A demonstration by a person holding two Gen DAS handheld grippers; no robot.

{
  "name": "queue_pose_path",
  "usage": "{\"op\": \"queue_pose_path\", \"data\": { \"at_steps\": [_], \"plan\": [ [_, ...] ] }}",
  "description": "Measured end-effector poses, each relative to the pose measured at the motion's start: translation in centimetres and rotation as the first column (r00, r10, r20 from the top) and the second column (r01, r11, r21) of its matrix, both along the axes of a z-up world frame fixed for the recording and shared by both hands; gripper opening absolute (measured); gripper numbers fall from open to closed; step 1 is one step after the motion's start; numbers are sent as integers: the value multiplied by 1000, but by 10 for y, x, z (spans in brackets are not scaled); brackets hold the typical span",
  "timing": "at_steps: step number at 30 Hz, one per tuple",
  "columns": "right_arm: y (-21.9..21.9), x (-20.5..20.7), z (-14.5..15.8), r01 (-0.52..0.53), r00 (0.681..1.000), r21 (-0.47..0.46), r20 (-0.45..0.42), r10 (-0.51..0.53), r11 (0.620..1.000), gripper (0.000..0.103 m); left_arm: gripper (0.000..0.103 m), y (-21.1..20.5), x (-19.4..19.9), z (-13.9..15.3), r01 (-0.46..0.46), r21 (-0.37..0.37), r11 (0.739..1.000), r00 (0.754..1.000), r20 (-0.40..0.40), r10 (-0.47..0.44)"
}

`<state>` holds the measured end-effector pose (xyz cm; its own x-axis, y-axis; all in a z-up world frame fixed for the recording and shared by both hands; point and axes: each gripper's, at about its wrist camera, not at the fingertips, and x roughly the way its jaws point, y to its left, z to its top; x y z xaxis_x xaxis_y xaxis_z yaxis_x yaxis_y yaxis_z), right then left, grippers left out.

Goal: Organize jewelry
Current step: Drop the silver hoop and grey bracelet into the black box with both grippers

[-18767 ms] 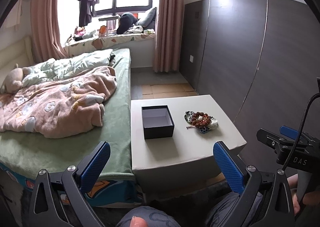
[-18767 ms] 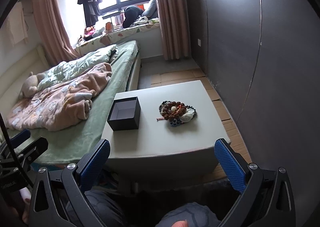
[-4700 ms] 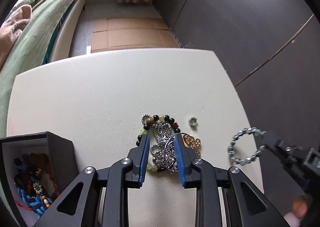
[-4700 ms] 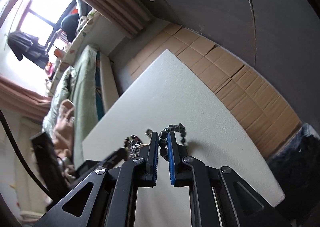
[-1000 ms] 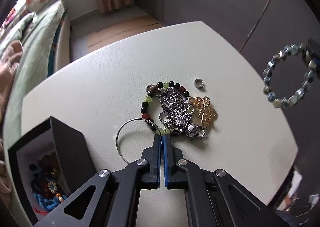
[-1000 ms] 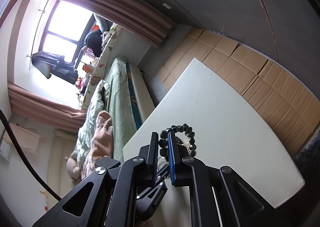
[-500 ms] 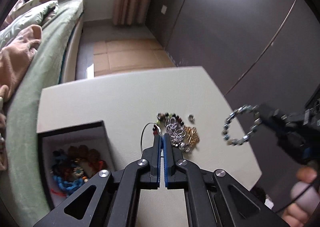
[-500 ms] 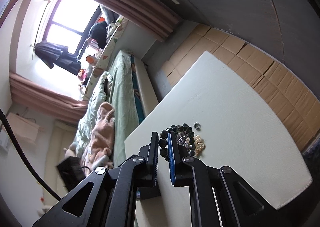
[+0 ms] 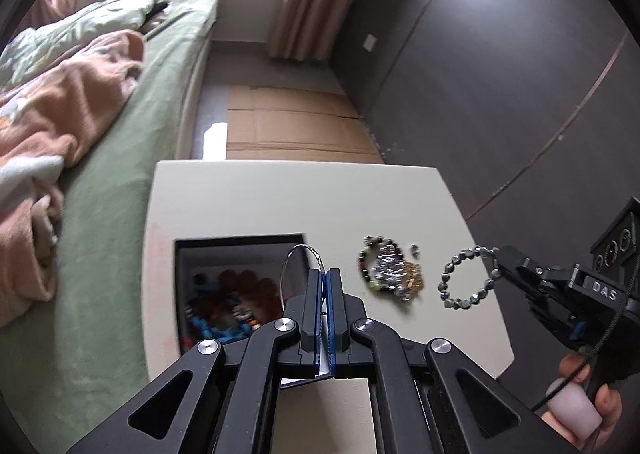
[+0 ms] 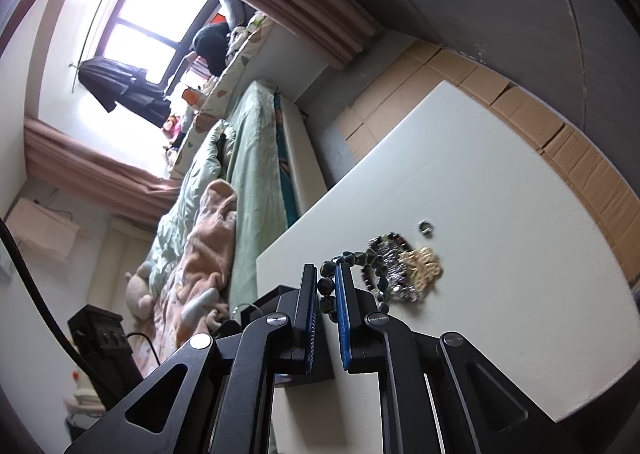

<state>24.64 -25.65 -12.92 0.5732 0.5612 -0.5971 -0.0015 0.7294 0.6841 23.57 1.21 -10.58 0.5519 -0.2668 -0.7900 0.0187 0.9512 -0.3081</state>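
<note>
My left gripper [image 9: 325,274], clamped on a thin wire hoop [image 9: 298,268], holds it above the black box [image 9: 236,246] for dropping in, while my right gripper [image 10: 328,286] pinches the dark bead bracelet [image 9: 466,278] right of the box, awaiting its turn.

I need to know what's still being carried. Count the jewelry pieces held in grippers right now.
2. A thin wire hoop is pinched in the left gripper above the black box; a dark beaded bracelet hangs from the right gripper.
</note>
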Motion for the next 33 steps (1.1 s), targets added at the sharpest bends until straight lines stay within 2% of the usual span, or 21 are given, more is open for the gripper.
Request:
{"op": "queue_pose_path", "data": {
  "at_steps": [4,8,12,13,15,16,17,18,21,29,33],
  "plan": [
    [14,0,1,-29,1000,-9,9,29,1000,11,2,12,-2,-5,-16,-44,999,1000,-20,15],
    [31,-1,1,-60,998,-27,14,60,998,11,2,23,4,-16,-21,-139,990,997,-81,10],
    [43,-3,0,-78,997,-42,12,78,996,11,5,30,6,-22,-53,-102,993,993,-108,42],
    [45,-3,-1,-80,997,-44,11,81,996,11,9,33,5,-21,-65,-93,994,993,-106,56],
    [49,-4,0,-85,996,-45,13,85,995,11,33,39,5,-19,-90,-83,992,992,-94,82],
    [50,-4,0,-87,996,-44,15,88,995,11,69,42,4,-17,-102,-84,991,992,-85,95],
    [53,-4,1,-96,995,-41,21,97,995,11,98,44,4,-16,-112,-87,990,992,-76,105],
    [56,-4,3,-103,994,-37,28,104,994,11,103,48,2,-13,-123,-100,987,991,-58,117],
    [66,-4,7,-138,989,-6,52,138,990,11,103,58,0,-5,-152,-118,981,988,-29,150],
    [106,1,2,-237,970,58,63,234,970,11,103,83,2,-5,-247,-67,967,969,-34,245],
    [127,8,-6,-271,962,22,35,271,962,14,103,93,2,-10,-272,-73,960,962,-45,269]
  ]
}}
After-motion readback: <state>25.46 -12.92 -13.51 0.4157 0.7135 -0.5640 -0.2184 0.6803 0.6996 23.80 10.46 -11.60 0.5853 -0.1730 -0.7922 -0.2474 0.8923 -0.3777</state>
